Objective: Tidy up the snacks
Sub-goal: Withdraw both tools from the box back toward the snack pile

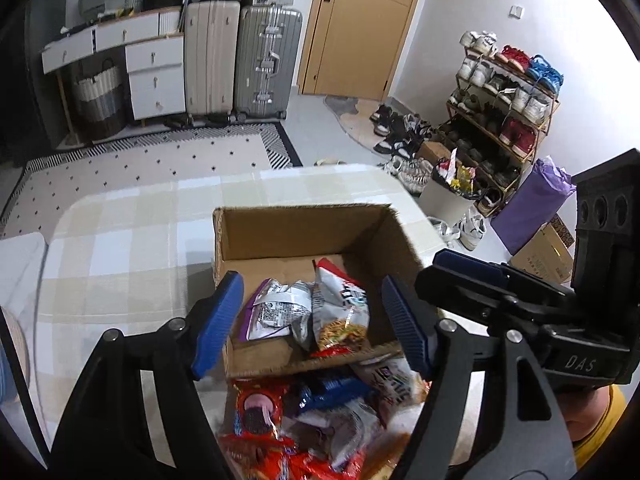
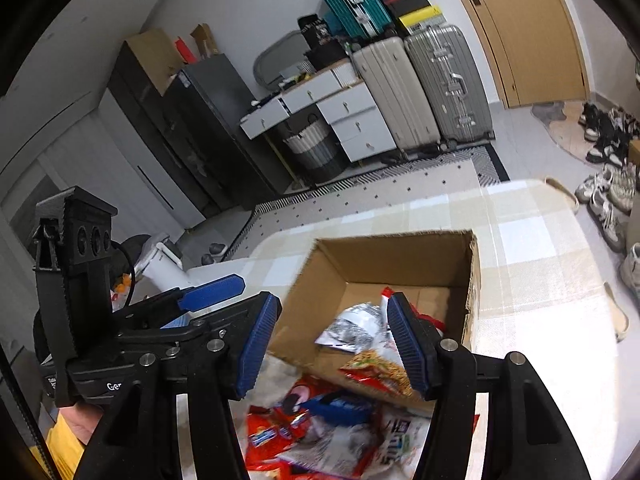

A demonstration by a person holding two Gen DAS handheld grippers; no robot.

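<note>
- The left tool (image 1: 312, 328), black-framed with ribbed blue pads, occupies the lower centre of the left wrist view; its fingers stand spread wide and grip nothing.
- The right tool (image 2: 334, 344), of the same build, occupies the lower centre of the right wrist view; its fingers are likewise spread and empty.
- Each tool also appears in the other camera: the right tool at the right edge of the left wrist view, the left tool at the left edge of the right wrist view.
- An open brown cardboard box (image 1: 304, 228) sits on the bench (image 1: 120, 232), which is covered with a beige-and-white checked cloth. The box occupies the centre of both views (image 2: 400, 256).
- Inside the box, against its near wall, lie two packets side by side: a silver-and-purple foil snack packet (image 1: 276, 312) and a red-and-white noodle-print snack packet (image 1: 340, 316).
- In front of the box, at the bottom centre of the frame, a loose pile of snacks rests on the bench: a red cookie packet (image 1: 256, 412), a blue packet (image 1: 328, 392), and a white packet with dark lettering (image 1: 388, 380).
- The same pile shows at the bottom centre of the right wrist view, between the right tool's fingers.
- Background, upper part of the frame: two upright grey suitcases (image 1: 240, 60) and a wooden door (image 1: 360, 28).
</note>
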